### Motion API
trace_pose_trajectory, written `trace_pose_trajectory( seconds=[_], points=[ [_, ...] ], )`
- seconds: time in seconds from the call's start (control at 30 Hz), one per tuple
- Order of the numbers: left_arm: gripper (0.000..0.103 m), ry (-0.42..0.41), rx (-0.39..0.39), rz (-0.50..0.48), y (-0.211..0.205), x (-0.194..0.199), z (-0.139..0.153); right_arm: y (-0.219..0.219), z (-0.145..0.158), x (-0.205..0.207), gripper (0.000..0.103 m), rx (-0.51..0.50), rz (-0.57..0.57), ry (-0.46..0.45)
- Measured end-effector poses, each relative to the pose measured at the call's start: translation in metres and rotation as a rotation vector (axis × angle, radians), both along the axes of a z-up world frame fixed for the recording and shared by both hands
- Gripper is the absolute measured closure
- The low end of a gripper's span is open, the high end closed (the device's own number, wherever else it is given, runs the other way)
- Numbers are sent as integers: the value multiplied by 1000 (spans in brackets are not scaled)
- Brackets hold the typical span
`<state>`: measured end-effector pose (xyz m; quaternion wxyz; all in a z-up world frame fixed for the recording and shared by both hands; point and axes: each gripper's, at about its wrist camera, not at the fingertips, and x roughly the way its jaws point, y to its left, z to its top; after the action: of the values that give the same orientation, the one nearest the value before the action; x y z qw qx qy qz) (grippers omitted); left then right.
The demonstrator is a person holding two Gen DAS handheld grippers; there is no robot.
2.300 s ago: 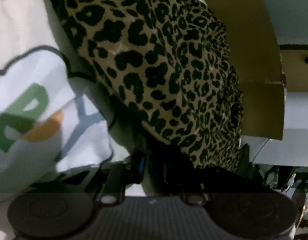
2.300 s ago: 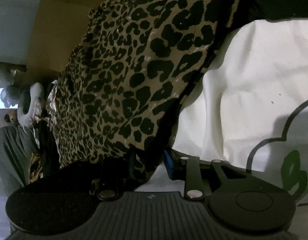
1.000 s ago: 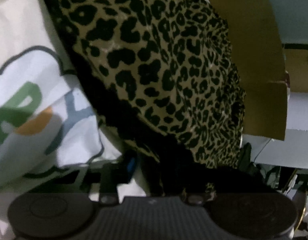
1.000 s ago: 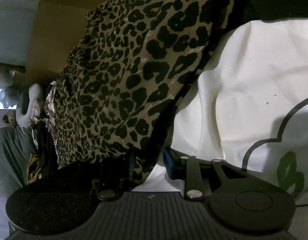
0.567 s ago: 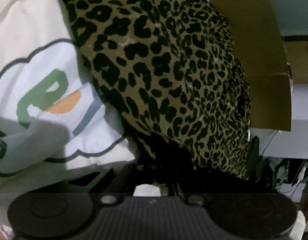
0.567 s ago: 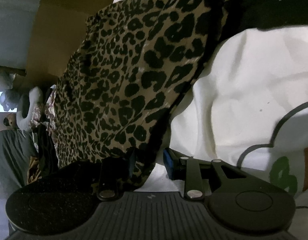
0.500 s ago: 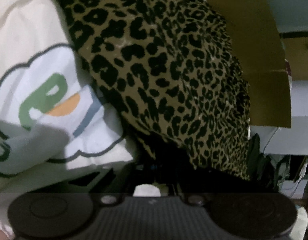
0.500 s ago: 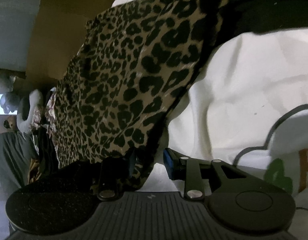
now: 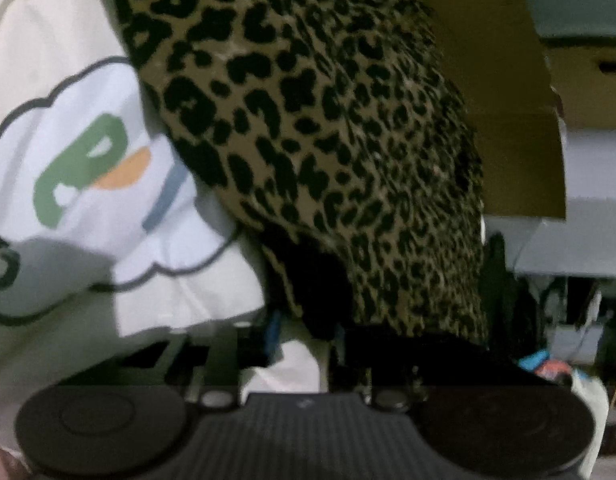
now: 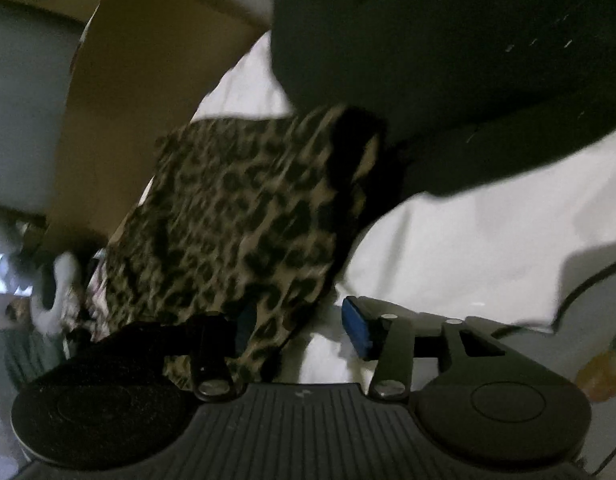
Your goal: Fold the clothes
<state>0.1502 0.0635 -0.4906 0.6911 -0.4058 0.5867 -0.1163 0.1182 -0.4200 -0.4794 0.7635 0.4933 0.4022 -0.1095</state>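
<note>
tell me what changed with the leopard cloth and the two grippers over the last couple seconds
The right gripper has opened and let go of the leopard-print garment, which now lies farther off on the white printed sheet, the view blurred by motion. The left gripper has also opened; the garment's edge drapes over one finger. The sheet and the cardboard behind stayed put.

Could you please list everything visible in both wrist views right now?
leopard-print garment: one, tan with black spots, lying on the white cloth, corner between the left fingers
white cloth: one, white with a cloud print, underneath
dark garment: one, black, beyond the leopard piece
cardboard: one, brown, at the far edge
left gripper: one, black, open, leopard edge between the fingers
right gripper: one, black with blue pads, open over the leopard edge
</note>
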Motion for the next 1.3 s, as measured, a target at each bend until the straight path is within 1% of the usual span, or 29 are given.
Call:
trace_pose_trajectory(
  seconds=[0.07,0.2,0.23,0.27,0.33,0.4,0.5,0.53,0.57,0.63,0.7,0.8,0.97,1.13,1.2,1.3],
  points=[
    [57,-7,-8,-17,-1,-2,2,-3,0,3,46,-17,-4,-4],
    [44,-22,-53,11,1,-1,1,-8,1,8,46,-50,-13,-11],
    [36,-29,-64,8,1,0,0,-10,1,9,46,-58,-16,-13],
    [31,-38,-70,-10,-5,4,-3,-11,1,11,46,-66,-18,-15],
    [31,-67,-76,-47,-11,9,-7,-14,2,13,46,-83,-22,-18],
    [30,-81,-84,-54,-17,15,-10,-17,2,16,46,-99,-27,-22],
    [30,-77,-105,-48,-19,14,-9,-21,3,20,45,-124,-33,-28],
    [30,-74,-112,-45,-19,13,-9,-22,3,21,51,-133,-36,-30],
    [34,-72,-119,-42,-19,12,-9,-23,3,22,56,-139,-38,-31],
    [39,-64,-137,-44,-20,9,-8,-26,4,20,100,-128,-35,-45],
    [40,-54,-152,-59,-20,4,-8,-29,9,17,100,-128,-37,-60],
    [40,-54,-163,-73,-19,-1,-4,-29,18,13,102,-155,-45,-70],
    [40,-70,-181,-88,-20,2,5,-29,15,1,102,-162,-80,-36],
    [41,-132,-138,-158,-15,15,28,-34,17,-2,103,-182,-112,-14],
    [41,-156,-129,-155,-6,19,39,-35,22,-1,103,-200,-99,-1],
    [41,-186,-97,-132,7,26,52,-32,35,0,98,-281,-66,15]
  ],
)
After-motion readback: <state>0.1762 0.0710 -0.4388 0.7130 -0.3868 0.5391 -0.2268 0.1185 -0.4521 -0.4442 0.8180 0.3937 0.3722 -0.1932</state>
